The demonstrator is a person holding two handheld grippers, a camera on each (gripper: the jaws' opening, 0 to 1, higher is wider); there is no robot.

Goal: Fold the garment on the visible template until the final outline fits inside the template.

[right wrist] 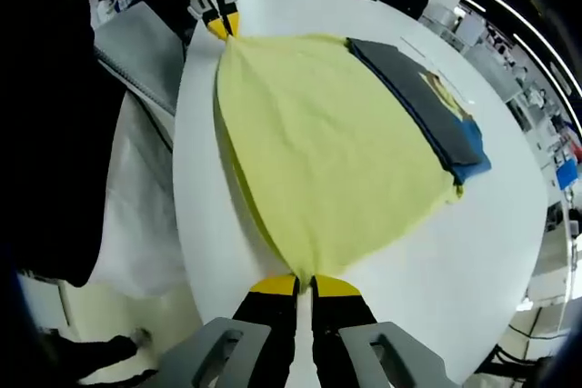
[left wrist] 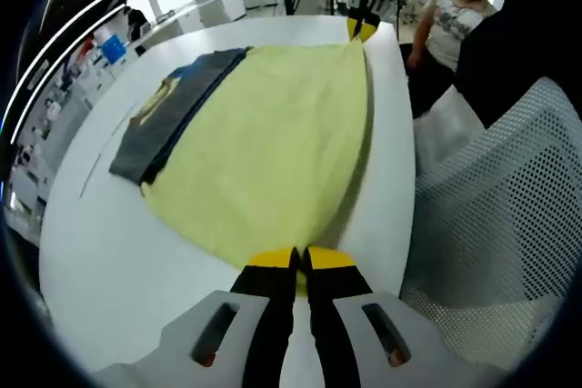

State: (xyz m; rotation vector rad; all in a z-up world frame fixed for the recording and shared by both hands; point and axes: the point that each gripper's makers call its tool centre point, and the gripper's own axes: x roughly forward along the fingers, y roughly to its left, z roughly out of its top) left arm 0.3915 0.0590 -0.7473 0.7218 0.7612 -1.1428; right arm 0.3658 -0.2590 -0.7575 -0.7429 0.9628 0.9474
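White round table holds everything. On its left part lies a dark folded cloth, partly under the big yellow garment, which is spread flat. Left gripper pinches the yellow garment's near corner tight. Right gripper pinches its other corner tight.

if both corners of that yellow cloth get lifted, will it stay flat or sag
The pale yellow fabric garment would probably sag in the middle: it lies limp, with soft ripples along its doubled edge. It seems light, since the left hand-held gripper and right hand-held gripper each hold a corner with only a fingertip pinch. On the smooth white round table it would likely slide easily.
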